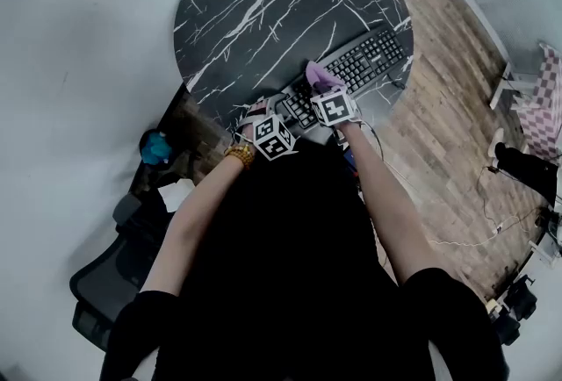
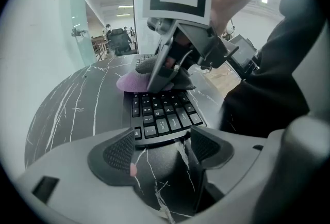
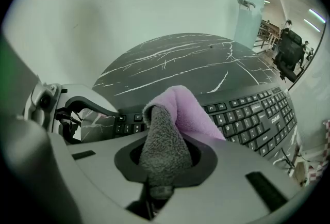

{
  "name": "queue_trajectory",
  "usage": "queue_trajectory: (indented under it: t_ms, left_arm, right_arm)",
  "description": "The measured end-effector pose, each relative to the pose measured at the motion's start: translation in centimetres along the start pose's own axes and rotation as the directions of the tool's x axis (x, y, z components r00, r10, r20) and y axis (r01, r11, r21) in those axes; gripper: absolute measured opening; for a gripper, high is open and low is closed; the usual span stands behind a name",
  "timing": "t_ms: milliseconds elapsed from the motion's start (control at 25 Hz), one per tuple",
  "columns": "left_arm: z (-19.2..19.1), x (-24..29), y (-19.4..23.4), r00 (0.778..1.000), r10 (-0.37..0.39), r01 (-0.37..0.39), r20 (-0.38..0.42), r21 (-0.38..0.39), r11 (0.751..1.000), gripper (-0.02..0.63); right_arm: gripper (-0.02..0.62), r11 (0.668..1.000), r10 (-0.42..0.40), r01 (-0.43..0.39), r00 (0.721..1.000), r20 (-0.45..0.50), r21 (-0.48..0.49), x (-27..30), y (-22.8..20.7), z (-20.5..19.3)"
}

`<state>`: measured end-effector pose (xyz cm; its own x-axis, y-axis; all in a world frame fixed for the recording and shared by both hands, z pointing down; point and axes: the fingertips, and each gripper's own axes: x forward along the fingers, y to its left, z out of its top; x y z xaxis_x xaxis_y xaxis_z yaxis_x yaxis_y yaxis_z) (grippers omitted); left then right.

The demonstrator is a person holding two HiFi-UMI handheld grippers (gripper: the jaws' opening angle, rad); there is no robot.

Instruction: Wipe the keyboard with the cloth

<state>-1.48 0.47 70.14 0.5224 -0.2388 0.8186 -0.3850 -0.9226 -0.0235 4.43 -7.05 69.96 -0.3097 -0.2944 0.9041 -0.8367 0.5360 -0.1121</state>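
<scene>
A black keyboard (image 1: 367,61) (image 2: 161,114) (image 3: 255,114) lies on the near right part of a round black marble table (image 1: 255,2). My right gripper (image 1: 318,88) (image 3: 164,163) is shut on a purple-and-grey cloth (image 1: 320,75) (image 3: 178,109). The cloth rests on the keyboard's left-hand keys. In the left gripper view, the right gripper (image 2: 170,68) presses the cloth (image 2: 133,82) onto the far key rows. My left gripper (image 1: 262,113) (image 2: 162,148) is open at the keyboard's left end. Its fingertips flank the corner over bare tabletop, and I cannot tell whether they touch it.
The table's edge runs just under the keyboard, with wooden floor (image 1: 439,133) and cables beyond. An office chair (image 1: 105,283), a teal object (image 1: 156,147) and white paper (image 1: 176,193) sit at the lower left. A checked seat (image 1: 546,98) stands at the far right.
</scene>
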Motion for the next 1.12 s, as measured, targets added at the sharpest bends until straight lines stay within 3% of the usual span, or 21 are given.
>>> queue_trajectory:
  t_ms: [120, 520, 1120]
  left_arm:
    - [0.0, -0.2, -0.1, 1.000, 0.007, -0.007, -0.001, 0.019, 1.000, 0.325]
    - [0.2, -0.4, 0.3, 1.000, 0.015, -0.012, 0.025, -0.093, 0.996, 0.325]
    - [-0.5, -0.3, 0.4, 1.000, 0.026, -0.025, 0.011, -0.065, 0.998, 0.325]
  right_arm:
    - [0.066, 1.000, 0.012, -0.012, 1.000, -0.008, -0.003, 0.0, 0.0, 0.0]
    - [0.066, 0.999, -0.012, 0.012, 1.000, -0.008, -0.033, 0.2, 0.3, -0.1]
    - [0.066, 0.997, 0.018, -0.019, 1.000, -0.014, -0.077, 0.5, 3.1, -1.2]
